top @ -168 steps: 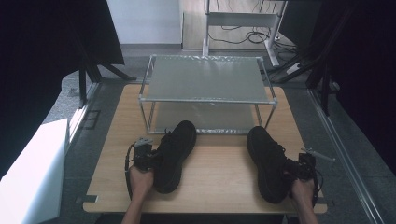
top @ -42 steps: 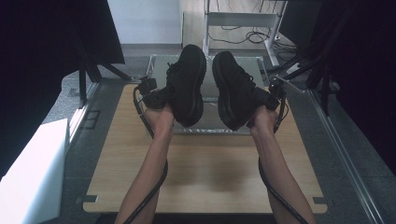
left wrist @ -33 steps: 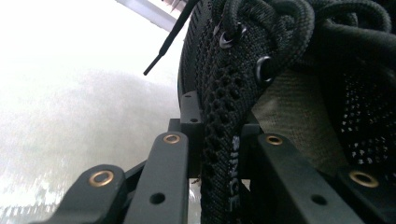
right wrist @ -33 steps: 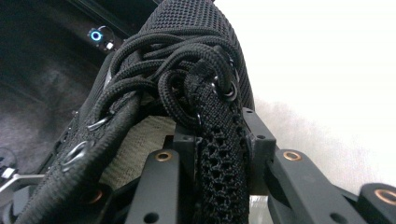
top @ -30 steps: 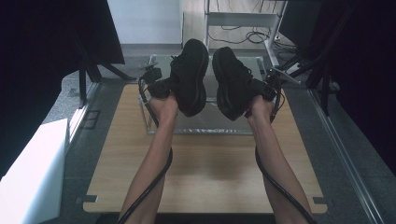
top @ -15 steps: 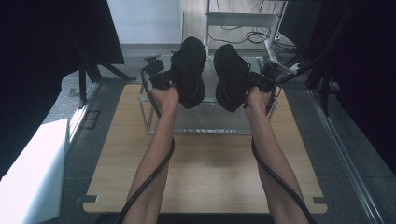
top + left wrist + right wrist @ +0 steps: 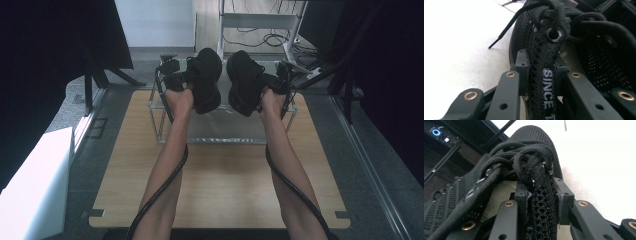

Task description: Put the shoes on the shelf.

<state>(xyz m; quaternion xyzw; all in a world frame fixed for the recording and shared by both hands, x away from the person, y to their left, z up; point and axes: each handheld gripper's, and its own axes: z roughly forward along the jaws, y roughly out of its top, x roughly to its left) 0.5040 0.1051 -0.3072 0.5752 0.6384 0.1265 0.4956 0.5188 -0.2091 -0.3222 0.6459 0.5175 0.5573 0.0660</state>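
Two black lace-up shoes are held side by side over the frosted glass top of a metal-framed rack (image 7: 220, 132). My left gripper (image 7: 186, 80) holds the left shoe (image 7: 207, 75) by its side wall. In the left gripper view that wall (image 7: 544, 45), printed "SINCE", stands between the pads of my left gripper (image 7: 540, 72). Those jaws have just been opening slightly, and the pads still touch the fabric. My right gripper (image 7: 269, 82) grips the right shoe (image 7: 242, 80); its pads pinch the mesh collar (image 7: 541, 172) in the right gripper view (image 7: 541, 195). Whether the soles rest on the glass I cannot tell.
The rack stands at the far end of a wooden table (image 7: 220, 195). A white box (image 7: 35, 185) lies on the floor to the left. Black stands flank the table, and a white trolley with cables (image 7: 260, 20) is behind the rack.
Both arms have reached farther away, carrying the shoes from the table up over the rack and then deeper toward its back edge.
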